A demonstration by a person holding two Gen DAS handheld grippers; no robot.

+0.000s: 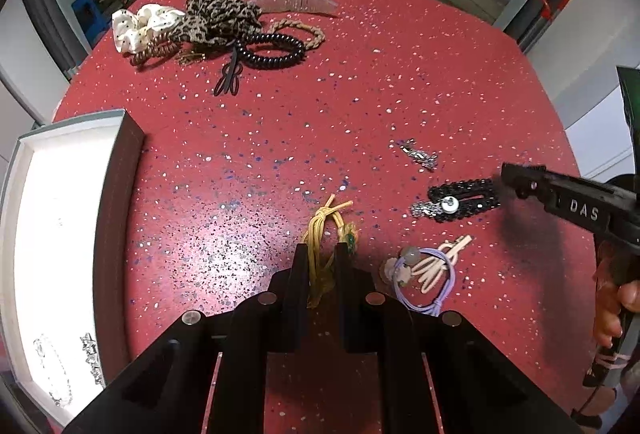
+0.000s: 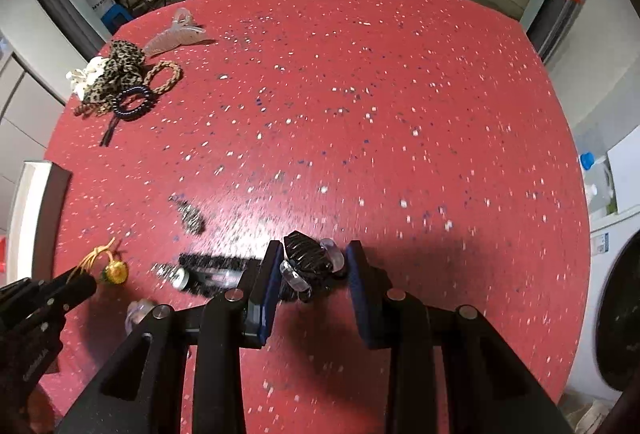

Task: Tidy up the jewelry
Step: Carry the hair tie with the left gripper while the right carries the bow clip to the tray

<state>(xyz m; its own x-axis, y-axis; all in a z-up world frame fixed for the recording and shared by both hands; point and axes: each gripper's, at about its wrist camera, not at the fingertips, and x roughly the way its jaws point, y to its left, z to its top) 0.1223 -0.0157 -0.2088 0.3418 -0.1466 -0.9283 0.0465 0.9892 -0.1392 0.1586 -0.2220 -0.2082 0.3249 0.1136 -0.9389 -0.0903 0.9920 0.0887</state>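
left tongs [image 1: 323, 254] are pinched narrow on a yellow hair tie [image 1: 325, 234] down on the red table [image 1: 320, 93], while the right tongs [image 2: 314, 266] sit wide apart around a black claw clip [image 2: 306, 258], not squeezing it, beside the sparkly black barrette [image 1: 464, 199]

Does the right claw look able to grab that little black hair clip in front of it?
Probably yes: the black hair clip already sits between the right claw's open blue pads, nothing blocking.
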